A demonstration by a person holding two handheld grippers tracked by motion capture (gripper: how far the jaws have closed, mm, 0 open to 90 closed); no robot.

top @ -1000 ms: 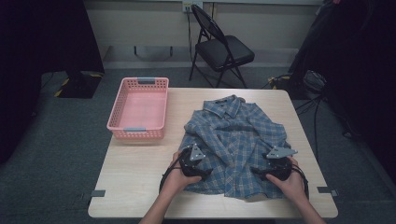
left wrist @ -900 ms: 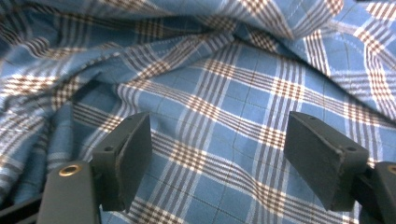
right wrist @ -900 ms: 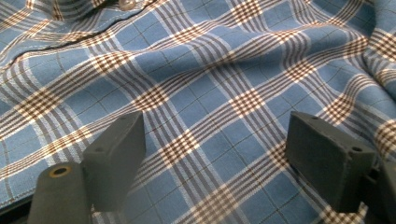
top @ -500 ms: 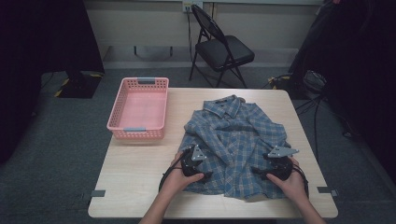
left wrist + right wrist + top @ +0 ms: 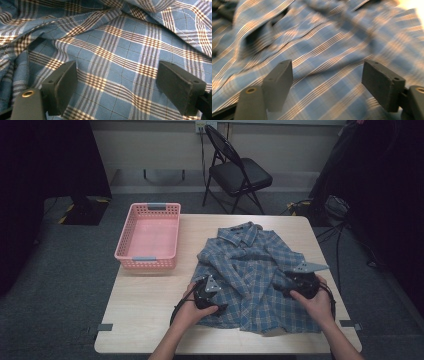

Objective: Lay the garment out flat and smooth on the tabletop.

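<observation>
Blue plaid shirt (image 5: 250, 270) on the counter (image 5: 145, 305) looks soft and floppy, both tongs (image 5: 117, 87) (image 5: 328, 85) hanging released over it, so I'd pinch the hem corners.

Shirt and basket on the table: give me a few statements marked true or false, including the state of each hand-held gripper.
1. The plaid shirt lies spread on the table. True.
2. The pink basket holds the shirt. False: the basket is empty and the shirt lies beside it.
3. The left hand-held gripper is open over the cloth. True.
4. The right hand-held gripper is shut on the shirt. False: its jaws stand apart.
5. A folding chair stands beyond the table. True.
</observation>
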